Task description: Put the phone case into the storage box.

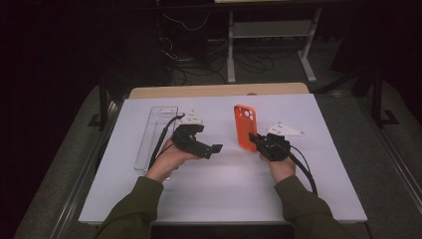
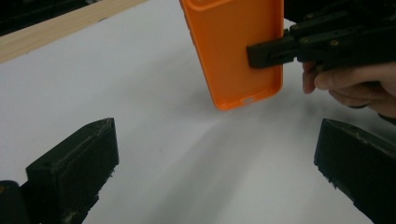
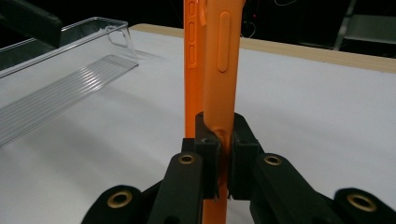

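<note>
An orange phone case (image 1: 245, 125) hangs just above the white table (image 1: 224, 189), right of centre, with its camera cutout at the far end. My right gripper (image 1: 255, 140) is shut on the case's near side wall. In the right gripper view the case (image 3: 219, 46) stands edge-on and the right gripper (image 3: 224, 140) pinches its rim. My left gripper (image 1: 215, 149) is left of the case, pointing at it with jaws open and nothing between them. The left gripper view looks between the wide-apart jaws of the left gripper (image 2: 217, 135) at the case (image 2: 233, 46) and the right gripper (image 2: 266, 53) clamped on its edge.
A long clear plastic tray (image 1: 155, 134) lies on the table's left part, behind my left hand; it is also at the left of the right gripper view as the tray (image 3: 56, 84). A wooden strip (image 1: 219, 90) runs along the table's far edge. Beyond it are cables and stand legs.
</note>
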Tool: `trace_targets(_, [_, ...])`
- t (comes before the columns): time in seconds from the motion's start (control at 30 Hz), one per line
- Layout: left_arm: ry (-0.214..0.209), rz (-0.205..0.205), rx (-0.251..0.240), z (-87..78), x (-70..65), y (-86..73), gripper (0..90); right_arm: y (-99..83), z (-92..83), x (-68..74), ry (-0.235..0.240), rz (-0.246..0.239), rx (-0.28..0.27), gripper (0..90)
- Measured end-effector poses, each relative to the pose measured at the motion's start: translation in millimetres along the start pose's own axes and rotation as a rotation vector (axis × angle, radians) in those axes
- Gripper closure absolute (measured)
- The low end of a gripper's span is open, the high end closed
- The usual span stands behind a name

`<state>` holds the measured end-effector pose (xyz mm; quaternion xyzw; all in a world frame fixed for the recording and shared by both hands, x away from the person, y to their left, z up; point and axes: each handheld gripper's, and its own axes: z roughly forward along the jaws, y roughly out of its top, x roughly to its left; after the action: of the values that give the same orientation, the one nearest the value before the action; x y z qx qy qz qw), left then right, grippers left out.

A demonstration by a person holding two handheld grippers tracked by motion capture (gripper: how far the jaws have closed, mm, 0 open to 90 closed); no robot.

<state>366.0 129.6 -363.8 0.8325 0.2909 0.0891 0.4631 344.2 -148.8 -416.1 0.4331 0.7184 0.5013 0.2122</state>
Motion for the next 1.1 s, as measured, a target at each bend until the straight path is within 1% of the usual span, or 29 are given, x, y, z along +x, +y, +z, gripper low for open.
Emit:
trace_targets(0.03, [0.003,0.002,-0.007,0.7,-0.2,1.1,0.0,0.0,-0.1,1.2,0.001,0.0,0.004,83.5])
trace_targets(0.1, [0.003,-0.018,-0.023,2.9,-1.3,2.9,0.0,0.0,0.5,2.9,0.004,-0.001,0.002,83.5])
trace_targets(0.13, [0.008,0.005,-0.011,2.6,0.5,3.9,0.0,-0.3,1.6,4.2,0.003,-0.008,-0.008,83.5])
trace_targets(0.17, [0.01,0.005,-0.018,3.3,0.6,5.0,0.0,-0.3,1.6,4.2,0.003,-0.008,-0.008,83.5])
trace_targets(0.2, [0.011,-0.016,-0.036,5.0,-0.6,5.7,0.0,-0.4,1.6,5.2,0.005,-0.006,-0.006,83.5])
trace_targets(0.23, [0.011,-0.011,-0.036,5.3,-0.2,6.8,0.0,-0.5,1.7,6.1,0.003,-0.007,-0.004,83.5])
trace_targets(0.4, [0.008,-0.024,-0.059,9.2,-1.1,11.4,0.0,-1.5,4.0,11.3,0.006,-0.012,-0.005,83.4])
trace_targets(0.47, [0.007,-0.03,-0.06,10.5,-1.8,12.7,0.0,-1.5,3.9,12.4,0.006,-0.009,-0.003,83.4])
trace_targets(0.5, [0.008,-0.028,-0.066,11.5,-1.7,13.2,0.0,-1.5,4.4,12.8,0.006,-0.015,-0.007,83.4])
trace_targets(0.57, [0.008,-0.037,-0.072,12.5,-2.1,14.4,0.0,-1.6,4.6,15.0,0.007,-0.009,-0.007,83.4])
trace_targets(0.6, [0.007,-0.038,-0.073,12.8,-1.9,15.0,0.0,-1.6,4.9,15.2,0.009,-0.017,-0.01,83.4])
trace_targets(0.67, [0.004,-0.043,-0.076,13.8,-1.5,15.8,0.0,-1.7,5.1,17.1,0.01,-0.006,-0.008,83.3])
trace_targets(0.77, [0.009,-0.045,-0.081,14.9,-0.8,17.0,0.0,-1.9,5.7,19.4,0.008,-0.012,-0.007,83.3])
trace_targets(0.83, [0.006,-0.063,-0.096,16.5,-1.8,18.2,0.0,-2.0,6.0,20.7,0.013,-0.019,-0.004,83.3])
trace_targets(0.87, [0.006,-0.059,-0.095,17.0,-1.5,18.6,0.0,-2.1,6.2,22.2,0.017,-0.008,-0.001,83.3])
trace_targets(0.9, [0.006,-0.061,-0.095,17.6,-1.7,19.1,0.0,-2.0,6.5,22.4,0.016,-0.018,-0.006,83.3])
trace_targets(1.1, [0.011,-0.056,-0.101,21.5,-4.3,23.2,0.0,-2.0,7.0,25.8,0.017,-0.022,-0.008,83.3])
